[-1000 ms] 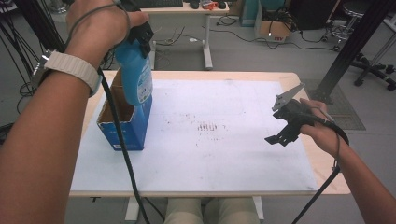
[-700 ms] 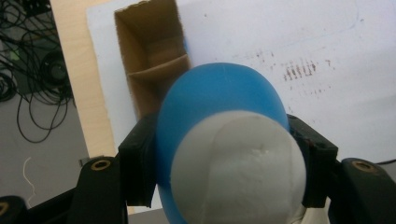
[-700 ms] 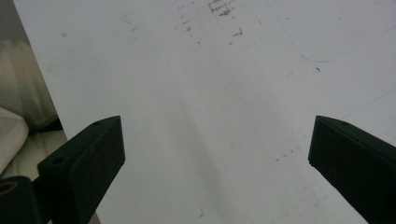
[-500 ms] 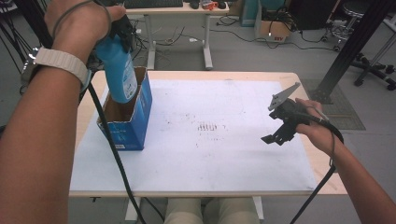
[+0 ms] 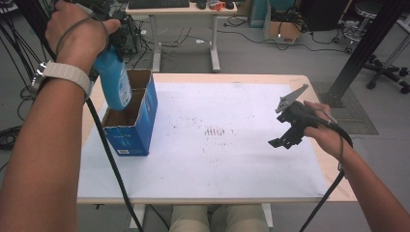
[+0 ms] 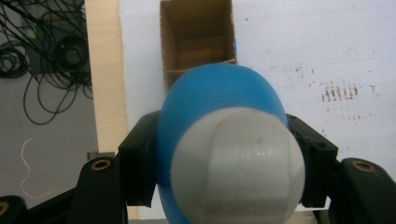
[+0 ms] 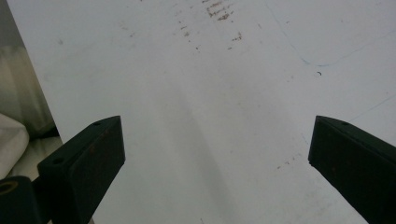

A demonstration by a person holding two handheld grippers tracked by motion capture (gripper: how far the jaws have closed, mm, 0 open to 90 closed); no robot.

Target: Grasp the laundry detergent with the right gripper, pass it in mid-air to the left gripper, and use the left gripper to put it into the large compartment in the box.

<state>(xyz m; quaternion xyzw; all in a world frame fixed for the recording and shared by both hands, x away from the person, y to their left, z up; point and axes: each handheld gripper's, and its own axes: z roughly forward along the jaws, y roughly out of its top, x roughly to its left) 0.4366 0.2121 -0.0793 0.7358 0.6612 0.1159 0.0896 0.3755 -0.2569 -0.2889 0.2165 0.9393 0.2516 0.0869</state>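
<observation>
Left gripper [image 5: 104, 43] carried blue bottle [image 5: 113, 84] toward desk's far-left edge and lower; its base now over cardboard box [image 5: 133, 130] far compartment.

The high view looks forward and down from above the person's side, taking in the whole tabletop [image 5: 217, 159]. The left gripper view looks steeply down, close on a bottle [image 6: 224, 140], with the box [image 6: 196, 42] at the frame's top; both appear upper left in the high view. The right gripper view skims low over the white sheet [image 7: 210, 93], its dark smudges shared with the high view's centre.
</observation>
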